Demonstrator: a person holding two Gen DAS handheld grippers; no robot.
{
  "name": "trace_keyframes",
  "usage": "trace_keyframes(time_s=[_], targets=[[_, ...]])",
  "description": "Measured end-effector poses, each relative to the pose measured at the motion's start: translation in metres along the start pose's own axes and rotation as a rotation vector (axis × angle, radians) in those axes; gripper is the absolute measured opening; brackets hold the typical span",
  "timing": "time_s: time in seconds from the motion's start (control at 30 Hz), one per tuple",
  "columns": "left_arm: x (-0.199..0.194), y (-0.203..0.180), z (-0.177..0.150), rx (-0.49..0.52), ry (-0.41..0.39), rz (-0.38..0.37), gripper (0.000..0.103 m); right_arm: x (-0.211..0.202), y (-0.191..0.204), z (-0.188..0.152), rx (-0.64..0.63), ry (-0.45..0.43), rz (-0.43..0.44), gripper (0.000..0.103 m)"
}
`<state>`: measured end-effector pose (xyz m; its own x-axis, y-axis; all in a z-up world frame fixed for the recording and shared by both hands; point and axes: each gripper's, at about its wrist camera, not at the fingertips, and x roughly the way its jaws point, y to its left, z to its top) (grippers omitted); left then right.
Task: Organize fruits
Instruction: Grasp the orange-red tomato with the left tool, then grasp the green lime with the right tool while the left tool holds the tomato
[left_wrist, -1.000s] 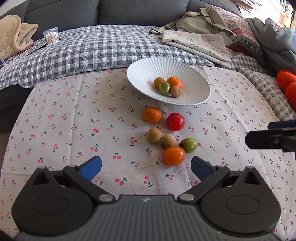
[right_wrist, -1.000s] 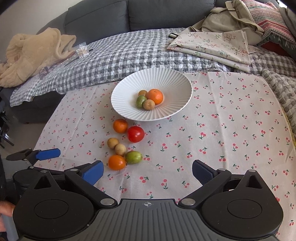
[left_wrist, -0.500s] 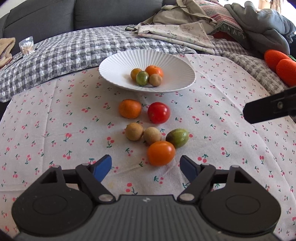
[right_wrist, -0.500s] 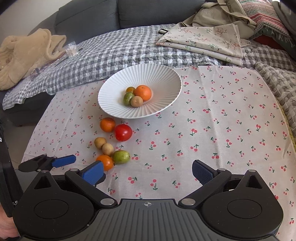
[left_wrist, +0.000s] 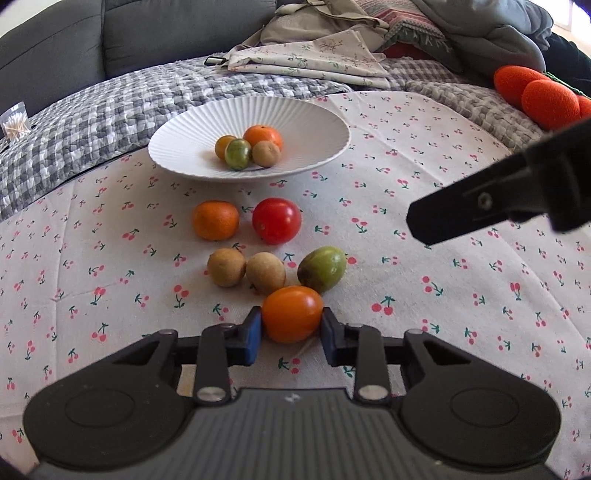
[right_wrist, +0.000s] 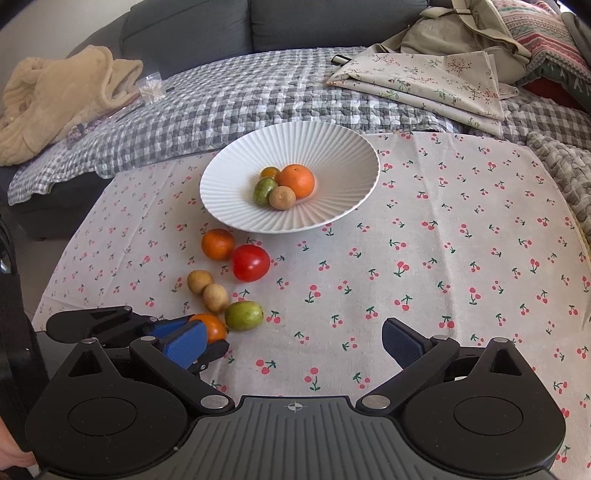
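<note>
— Left wrist view first: what have you got nearest your tool?

— Your left gripper (left_wrist: 291, 328) sits low over the cherry-print tablecloth (left_wrist: 424, 302), its blue pads pressed against both sides of the orange tomato (left_wrist: 291, 313), which rests on the cloth. Crowding it just behind are a green fruit (left_wrist: 322, 268) and two brown fruits (left_wrist: 266, 272) (left_wrist: 226, 266); the nearer brown one and the green one look to be touching the tomato, so they stand close in your way.

— And further out?

— Beyond those lie a mandarin (left_wrist: 215, 220) and a red tomato (left_wrist: 277, 220), side by side but apart. Behind them stands the white ribbed plate (left_wrist: 321, 125), holding an orange, a small yellow tomato, a green one and a brown fruit, all bunched together. Past the plate you have the grey checked blanket (left_wrist: 110, 107), folded floral cloths (left_wrist: 317, 59) and the dark sofa (left_wrist: 147, 29).

— My right hand?

— Your right gripper (right_wrist: 291, 341) is spread wide with nothing between its pads, held level above bare cloth to the right of the fruit cluster. From the left wrist view only one black finger of it juts in from the right edge.

— Anything you can't see?

— In the right wrist view your left tool's finger covers most of the orange tomato (right_wrist: 214, 326). Orange rounded things (left_wrist: 546, 99) at the far right are cut off; you can't tell what they are.
</note>
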<state>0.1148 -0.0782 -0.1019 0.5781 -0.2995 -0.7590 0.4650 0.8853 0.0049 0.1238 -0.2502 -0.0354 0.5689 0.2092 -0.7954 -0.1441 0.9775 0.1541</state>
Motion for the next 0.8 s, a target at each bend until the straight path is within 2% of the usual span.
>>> trace_keyframes(time_s=[0.17,0.33,0.57,0.7,0.77,0.8], targets=[[-0.011,0.020,0.001,-0.093,0.046,-0.002,0.031,0.014,0.001,-0.005,-0.043,0.010,0.018,0.101],[-0.021,0.045,0.003,-0.182,0.046,0.033,0.031,0.032,0.009,-0.010,-0.112,0.017,0.038,0.101],[-0.026,0.064,0.008,-0.258,0.037,0.051,0.031,0.051,0.035,-0.013,-0.196,-0.004,0.056,0.090],[-0.025,0.066,0.009,-0.269,0.037,0.057,0.031,0.061,0.049,-0.009,-0.231,-0.020,0.059,0.079],[-0.024,0.066,0.009,-0.266,0.037,0.060,0.031,0.068,0.052,-0.007,-0.241,-0.008,0.050,0.069],[-0.023,0.066,0.008,-0.266,0.039,0.060,0.031,0.071,0.053,-0.007,-0.247,0.002,0.046,0.054]])
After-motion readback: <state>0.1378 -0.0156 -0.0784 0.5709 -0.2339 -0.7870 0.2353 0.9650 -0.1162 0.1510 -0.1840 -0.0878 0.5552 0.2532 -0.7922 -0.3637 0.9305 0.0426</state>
